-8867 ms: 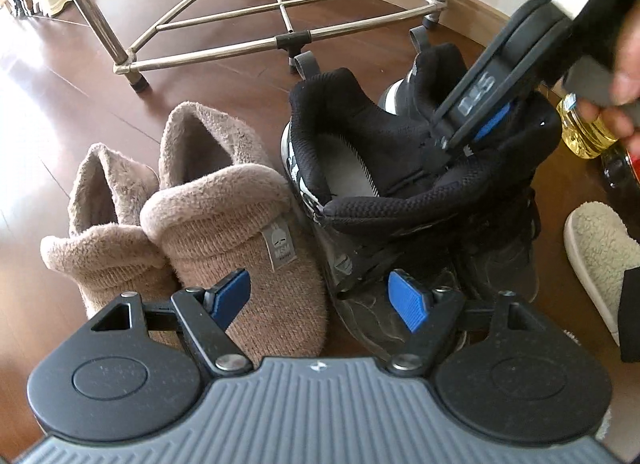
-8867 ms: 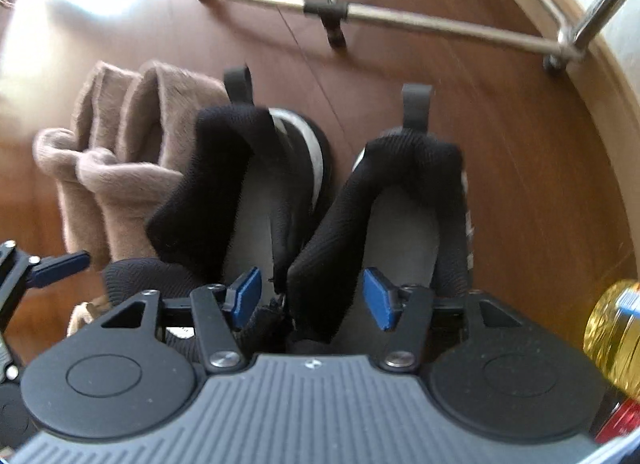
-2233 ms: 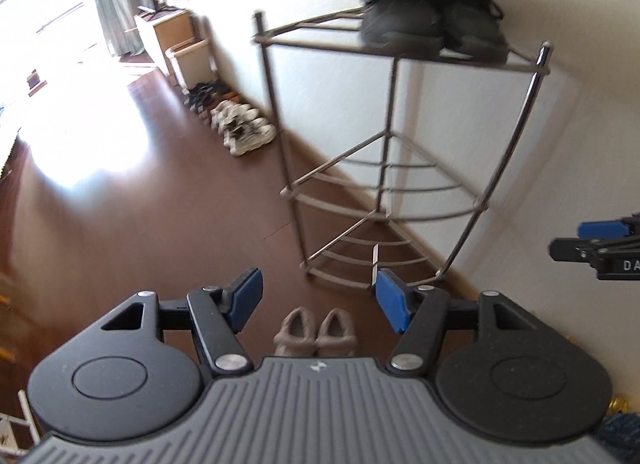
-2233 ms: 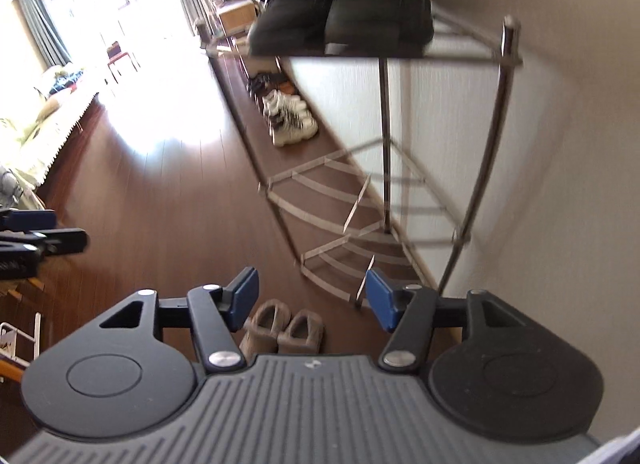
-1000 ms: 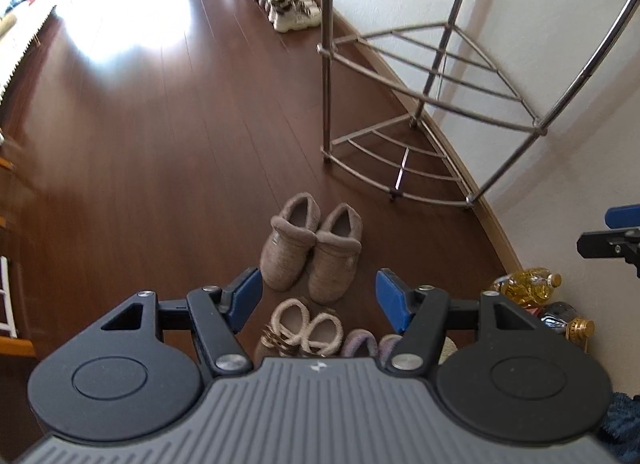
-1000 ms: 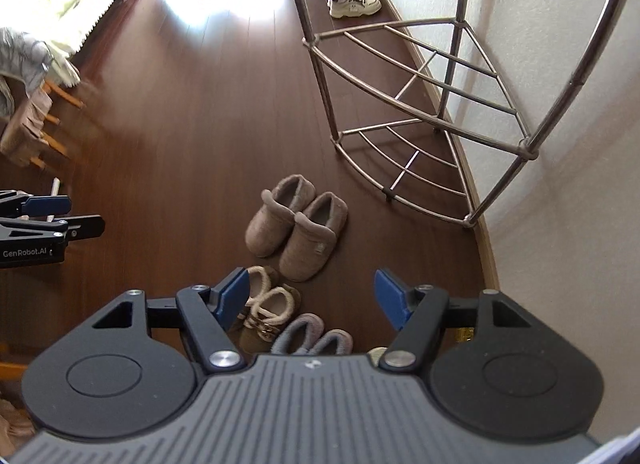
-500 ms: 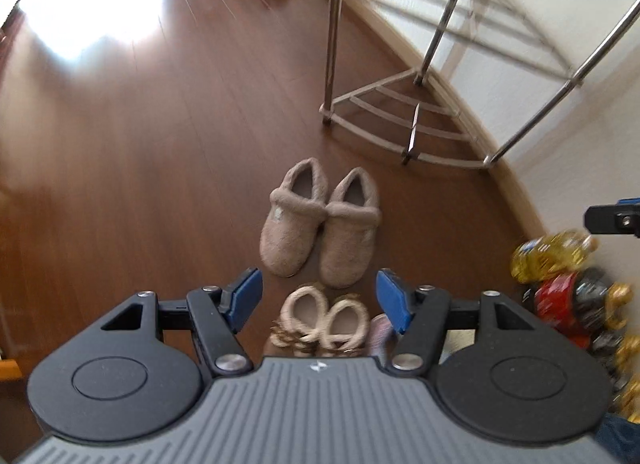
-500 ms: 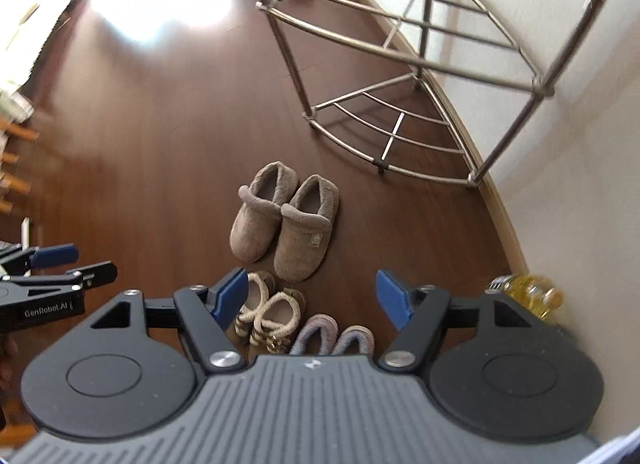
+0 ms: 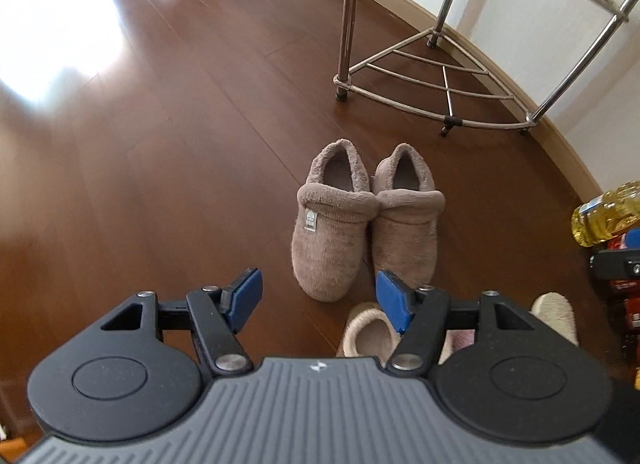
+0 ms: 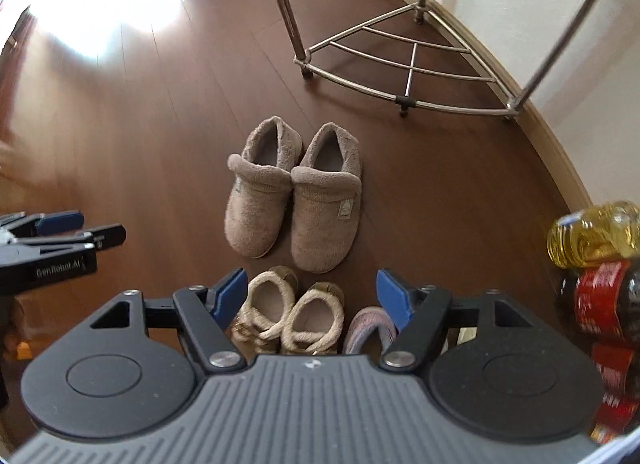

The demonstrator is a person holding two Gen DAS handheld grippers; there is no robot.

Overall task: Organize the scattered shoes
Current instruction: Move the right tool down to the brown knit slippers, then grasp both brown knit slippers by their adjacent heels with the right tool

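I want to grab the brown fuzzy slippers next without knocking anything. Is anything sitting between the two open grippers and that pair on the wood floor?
Nothing visible blocks them. The brown fuzzy slippers lie side by side on bare floor, clear from above. The cream fleece-lined slippers sit just nearer the right gripper, below its line, apart from the brown pair. The left gripper faces the brown toes.

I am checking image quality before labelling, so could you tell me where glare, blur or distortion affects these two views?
Left wrist view: sunlight blows out the floor at upper left; the brown slippers are sharp; the baseboard bows from fisheye. Right wrist view: similar glare at upper left; the oil bottle and red-labelled bottle at the right edge are smeared.
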